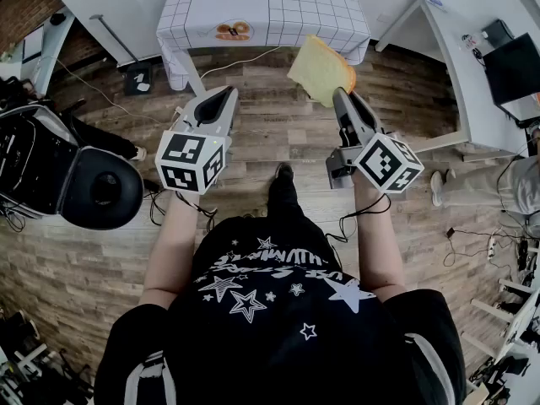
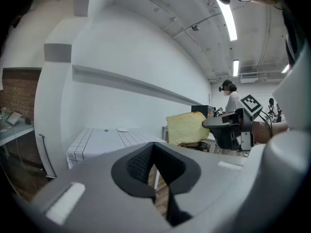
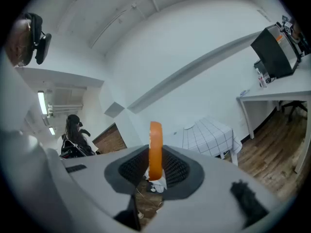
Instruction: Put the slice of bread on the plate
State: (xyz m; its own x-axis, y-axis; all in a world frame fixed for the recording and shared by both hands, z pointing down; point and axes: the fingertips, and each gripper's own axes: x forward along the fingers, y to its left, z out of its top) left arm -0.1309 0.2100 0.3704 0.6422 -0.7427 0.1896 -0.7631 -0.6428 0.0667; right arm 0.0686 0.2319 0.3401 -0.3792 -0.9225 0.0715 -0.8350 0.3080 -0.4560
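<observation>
**Head view.** The operator stands on a wood-plank floor (image 1: 76,268). The right gripper (image 1: 342,96) is clamped on the slice of bread (image 1: 321,67). The slice is held in the air over the floor, just short of the front edge of the table (image 1: 295,2). The table carries a white cloth with a grid pattern. The left gripper (image 1: 223,99) is level with the right one and well apart from it. A white desk (image 1: 451,57) stands to the right of the table. A black chair (image 1: 101,191) stands at the left.

**Left gripper view.** The jaws are together, with nothing between them. Beyond them is the gridded table, backed by a white wall (image 2: 136,62). A pale plate (image 2: 122,129) lies towards the table's far end, well apart from the bread. The bread shows broadside at the right, gripped by its lower edge. A brick section (image 2: 17,89) closes the room at the left. Strip lights (image 2: 226,13) run along the ceiling.

**Right gripper view.** The slice stands edge-on between the pads (image 3: 177,169), its orange crust upright. Both pads press on its faces. The table and a desk with a black box (image 3: 276,55) lie beyond.
</observation>
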